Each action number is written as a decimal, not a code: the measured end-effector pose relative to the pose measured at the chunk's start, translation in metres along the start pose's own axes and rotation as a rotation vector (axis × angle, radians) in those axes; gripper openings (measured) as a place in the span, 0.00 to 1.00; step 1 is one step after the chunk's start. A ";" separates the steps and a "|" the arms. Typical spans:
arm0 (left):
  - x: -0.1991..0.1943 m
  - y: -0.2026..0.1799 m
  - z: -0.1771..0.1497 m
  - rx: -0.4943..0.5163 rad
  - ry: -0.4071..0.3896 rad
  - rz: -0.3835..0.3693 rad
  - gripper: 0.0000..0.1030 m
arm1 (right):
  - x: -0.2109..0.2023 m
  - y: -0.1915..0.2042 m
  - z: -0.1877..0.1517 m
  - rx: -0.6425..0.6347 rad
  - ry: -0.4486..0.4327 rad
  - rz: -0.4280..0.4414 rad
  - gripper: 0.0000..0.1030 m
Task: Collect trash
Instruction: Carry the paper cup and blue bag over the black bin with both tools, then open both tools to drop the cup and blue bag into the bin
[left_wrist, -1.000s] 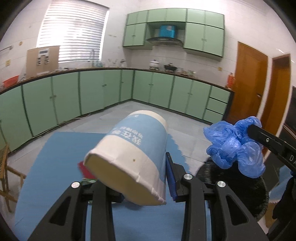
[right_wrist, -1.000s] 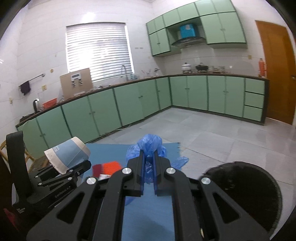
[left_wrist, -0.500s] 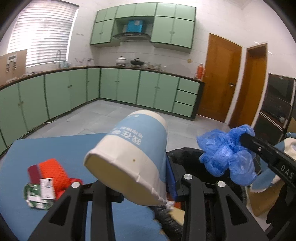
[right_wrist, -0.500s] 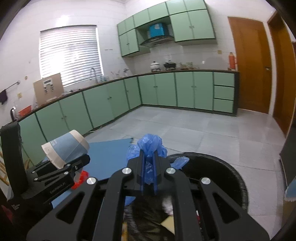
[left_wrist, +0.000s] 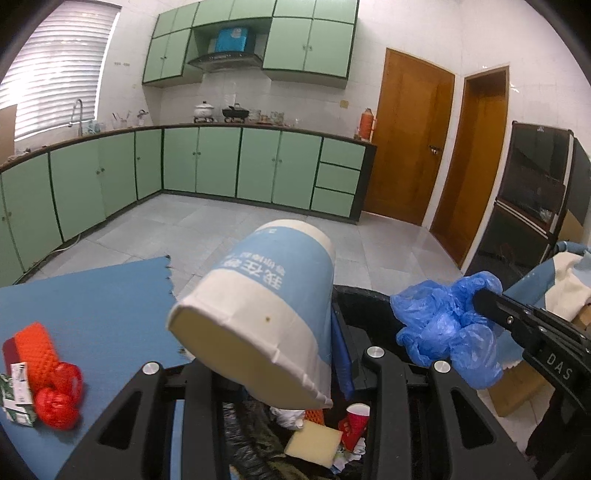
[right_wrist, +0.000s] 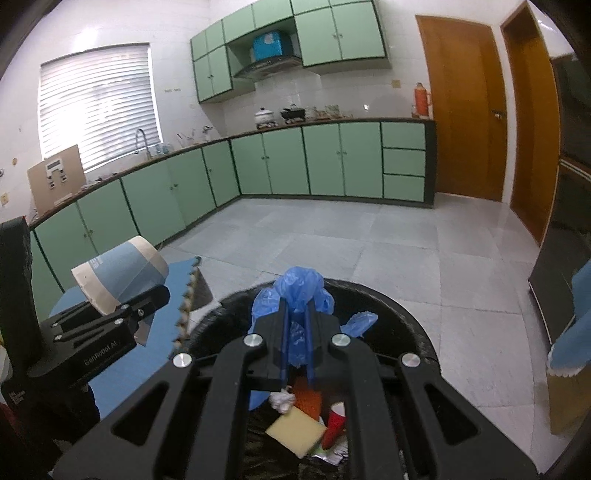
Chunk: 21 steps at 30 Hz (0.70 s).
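A blue and white paper cup (left_wrist: 266, 310) lies tilted with its mouth toward the camera, and my left gripper (left_wrist: 273, 354) is shut on it. In the right wrist view the same cup (right_wrist: 122, 273) and left gripper (right_wrist: 147, 306) show at the left. My right gripper (right_wrist: 297, 314) is shut on a crumpled blue plastic wad (right_wrist: 301, 284). From the left wrist view that wad (left_wrist: 443, 325) hangs from the right gripper (left_wrist: 484, 299). Both grippers hover over a black trash bin (right_wrist: 406, 317), whose rim (left_wrist: 369, 302) lies just beyond the cup.
Inside the bin lie a yellow sponge (right_wrist: 295, 430), a red paper cup (right_wrist: 334, 421) and white crumpled paper. A blue mat (left_wrist: 92, 302) at the left carries orange foam netting (left_wrist: 37, 350) and a green wrapper (left_wrist: 14, 391). A black cabinet (left_wrist: 535, 206) stands at the right.
Both grippers have swung right and dipped, from over the blue mat to over the black bin, whose contents now show. The grips on the cup and the blue plastic are unchanged.
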<state>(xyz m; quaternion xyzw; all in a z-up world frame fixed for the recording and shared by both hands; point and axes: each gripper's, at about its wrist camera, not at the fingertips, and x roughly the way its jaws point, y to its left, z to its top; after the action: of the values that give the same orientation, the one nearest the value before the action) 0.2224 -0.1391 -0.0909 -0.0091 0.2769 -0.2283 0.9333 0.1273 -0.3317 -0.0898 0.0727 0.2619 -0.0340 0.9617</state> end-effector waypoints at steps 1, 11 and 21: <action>0.004 -0.001 -0.002 0.003 0.006 -0.001 0.34 | 0.003 -0.004 -0.003 0.003 0.007 -0.005 0.06; 0.038 -0.020 -0.019 0.021 0.081 -0.023 0.36 | 0.032 -0.027 -0.021 0.038 0.063 -0.049 0.10; 0.039 -0.022 -0.016 0.010 0.081 -0.038 0.69 | 0.033 -0.030 -0.024 0.053 0.067 -0.102 0.65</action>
<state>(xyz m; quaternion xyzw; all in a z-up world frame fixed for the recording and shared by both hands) 0.2337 -0.1744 -0.1208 -0.0006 0.3130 -0.2474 0.9170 0.1407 -0.3589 -0.1305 0.0857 0.2964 -0.0877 0.9472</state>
